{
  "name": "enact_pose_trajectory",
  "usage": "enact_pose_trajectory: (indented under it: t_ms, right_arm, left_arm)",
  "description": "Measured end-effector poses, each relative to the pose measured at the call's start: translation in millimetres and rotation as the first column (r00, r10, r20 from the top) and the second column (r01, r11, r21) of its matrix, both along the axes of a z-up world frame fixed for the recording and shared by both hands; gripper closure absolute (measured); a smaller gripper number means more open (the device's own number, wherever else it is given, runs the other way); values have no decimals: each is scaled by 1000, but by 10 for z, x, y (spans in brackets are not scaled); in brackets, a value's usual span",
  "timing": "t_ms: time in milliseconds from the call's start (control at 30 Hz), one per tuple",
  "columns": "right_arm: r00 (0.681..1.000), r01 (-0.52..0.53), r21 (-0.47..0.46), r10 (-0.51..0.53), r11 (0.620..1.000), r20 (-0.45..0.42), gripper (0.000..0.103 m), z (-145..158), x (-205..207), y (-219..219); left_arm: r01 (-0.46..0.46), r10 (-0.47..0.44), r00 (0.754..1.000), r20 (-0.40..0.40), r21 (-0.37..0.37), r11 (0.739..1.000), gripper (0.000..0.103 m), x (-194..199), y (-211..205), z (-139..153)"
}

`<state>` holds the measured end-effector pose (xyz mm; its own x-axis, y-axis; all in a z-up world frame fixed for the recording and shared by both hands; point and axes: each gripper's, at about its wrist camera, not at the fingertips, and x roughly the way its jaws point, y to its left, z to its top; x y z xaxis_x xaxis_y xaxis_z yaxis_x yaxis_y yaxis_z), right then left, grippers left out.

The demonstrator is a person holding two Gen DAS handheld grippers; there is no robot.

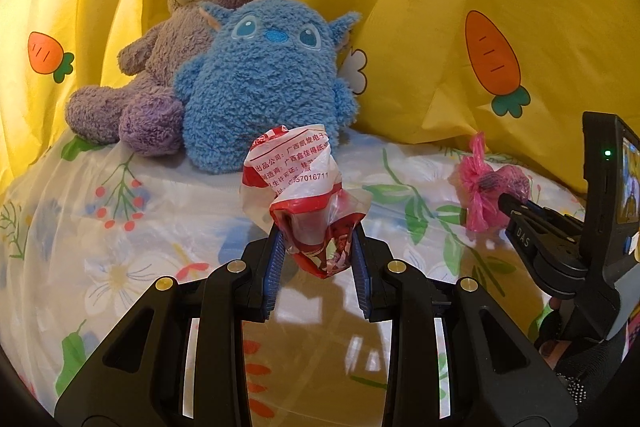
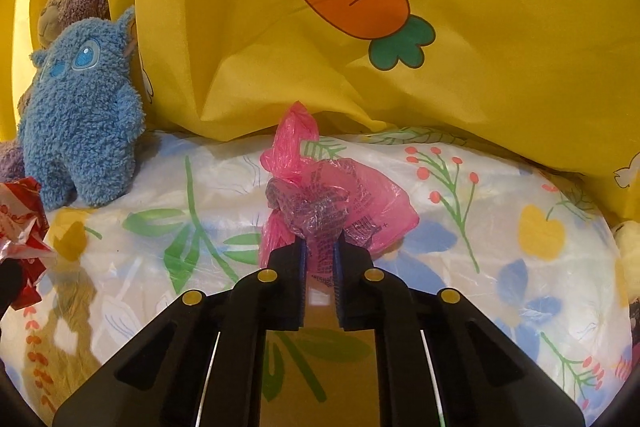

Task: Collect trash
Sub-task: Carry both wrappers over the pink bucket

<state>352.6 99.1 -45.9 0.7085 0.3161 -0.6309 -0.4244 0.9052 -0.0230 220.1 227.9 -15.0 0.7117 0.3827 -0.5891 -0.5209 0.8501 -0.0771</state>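
The pink plastic bag (image 2: pixel 320 195), crumpled into a loose knot, sits pinched at its near end between the pads of the right claw (image 2: pixel 320 251), whose jaws stand nearly together on the thin film. Most of the bag bunches just beyond the fingertips, with a twisted tail standing up farther out; its underside appears to rest on the bed (image 2: pixel 500 187), though contact is hard to judge. The left claw (image 1: pixel 318 239) is clenched on the red-and-white printed wrapper (image 1: pixel 298 179), gripping its lower crumpled part while the printed upper part stands free above the fingertips.

Beyond the left claw and slightly to its left, a blue plush toy (image 1: pixel 264 83) sits on the bed, with a purple teddy bear (image 1: pixel 168 59) leaning behind it. Yellow carrot-print fabric (image 2: pixel 480 27) hangs beyond both claws and drapes down to the floral sheet.

The main risk lies in the right claw's hold. It catches only a thin fold of slippery film, so a quick lift could let the bag slide out, or the knot could loosen and trail open. The wrapper is held low on its body, so its free top may flop or snag on the blue plush toy just beyond it if the left claw swings that way. The soft, giving bed also offers little support should either piece need re-gripping.
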Motion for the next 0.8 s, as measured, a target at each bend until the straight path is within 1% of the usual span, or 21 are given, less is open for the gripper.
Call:
enact_pose_trajectory:
  t_ms: [167, 267, 367, 500, 633, 700, 800]
  right_arm:
    - [999, -4, 13, 4, 1000, 44, 91, 153, -307, -306]
    - [997, 2, 13, -3, 1000, 71, 91, 269, -536, -547]
    - [995, 10, 19, -12, 1000, 98, 91, 412, -756, -822]
    - [991, 29, 35, -34, 999, 133, 91, 590, -1036, -1218]
    - [986, 67, 54, -75, 996, 152, 91, 701, -1306, -1625]
    - [983, 84, 67, -94, 994, 155, 91, 731, -1432, -1815]
    - [976, 123, 81, -135, 989, 173, 91, 757, -1628, -2153]
  left_arm:
    - [58, -58, 998, -1, 22, 998, 73, 38, -165, 5]
    - [125, -125, 992, 7, 12, 992, 73, 53, -303, 21]
    - [193, -193, 981, 22, 28, 981, 73, 45, -490, 59]
    - [278, -278, 960, 38, 19, 960, 73, 12, -783, 121]
    - [370, -370, 927, 60, 12, 929, 73, -75, -1156, 212]
    - [419, -419, 905, 72, 11, 908, 73, -140, -1365, 266]
    - [493, -493, 866, 88, 21, 870, 73, -238, -1706, 371]
